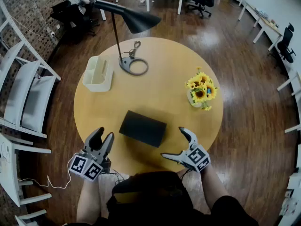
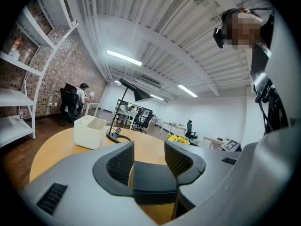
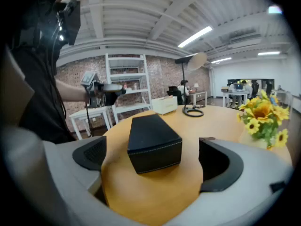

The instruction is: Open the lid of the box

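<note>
Table (image 1: 155, 91): round, pale wood, on a dark plank floor.
Lamp (image 1: 127, 20): black, with a ring base near the far edge and its shade hanging over the table.
White bin (image 1: 98, 73): at far left, just beside the lamp base, with compartments inside.
Box (image 1: 142, 128): black, lying flat near the front edge between the two grippers, lid down. A pale stitched line runs below the top, perhaps the lid's seam.
Sunflowers (image 1: 201, 91): a yellow bunch at the right, well apart from the box.
Right gripper (image 1: 173, 142): jaws spread wide, box ahead of them and untouched.
Left gripper (image 1: 102, 136): jaws partly apart, gripping nothing, near the box's left end.
Marker cubes (image 1: 85, 166): black-and-white square patterns.
</note>
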Demonstrator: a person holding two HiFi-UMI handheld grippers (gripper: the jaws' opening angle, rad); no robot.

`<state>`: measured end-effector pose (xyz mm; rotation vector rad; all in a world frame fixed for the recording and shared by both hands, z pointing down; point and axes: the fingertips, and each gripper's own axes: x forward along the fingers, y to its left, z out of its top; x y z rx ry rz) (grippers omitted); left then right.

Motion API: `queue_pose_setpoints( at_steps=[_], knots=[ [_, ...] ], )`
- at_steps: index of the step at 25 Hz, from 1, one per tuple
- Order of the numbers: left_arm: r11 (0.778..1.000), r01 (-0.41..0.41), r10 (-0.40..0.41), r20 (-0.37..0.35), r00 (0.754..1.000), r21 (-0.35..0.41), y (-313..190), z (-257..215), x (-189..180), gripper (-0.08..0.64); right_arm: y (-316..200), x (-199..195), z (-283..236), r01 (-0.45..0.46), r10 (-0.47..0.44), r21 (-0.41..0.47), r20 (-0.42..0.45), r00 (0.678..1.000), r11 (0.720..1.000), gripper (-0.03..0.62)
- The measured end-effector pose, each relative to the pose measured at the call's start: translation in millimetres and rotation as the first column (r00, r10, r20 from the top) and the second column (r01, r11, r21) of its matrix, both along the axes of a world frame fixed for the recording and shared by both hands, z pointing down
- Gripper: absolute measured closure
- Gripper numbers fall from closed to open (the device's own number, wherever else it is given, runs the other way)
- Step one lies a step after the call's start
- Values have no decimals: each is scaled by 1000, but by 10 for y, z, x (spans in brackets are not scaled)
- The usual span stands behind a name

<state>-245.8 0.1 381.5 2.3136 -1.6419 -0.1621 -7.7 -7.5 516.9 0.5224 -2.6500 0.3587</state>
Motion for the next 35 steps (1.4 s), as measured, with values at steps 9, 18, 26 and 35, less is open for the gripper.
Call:
queue_pose_setpoints(
  at_steps=[9, 18, 26, 35],
  knots=[
    [995, -87, 91, 80, 993, -47, -360, 288, 402, 357, -419, -99, 636, 78, -76, 60, -32, 997, 995, -26],
    [973, -195, 210, 121, 970, -122, -315, 516, 579, 357, -428, -334, 774, 198, -198, 143, -16, 980, 970, -28],
    [943, -295, 320, 166, 933, -157, -405, 668, 784, 357, -460, -350, 706, 242, -246, 187, -2, 969, 952, -28],
    [917, -356, 385, 161, 909, -181, -480, 771, 997, 357, -444, -372, 626, 211, -233, 183, 106, 967, 960, -25]
  ],
)
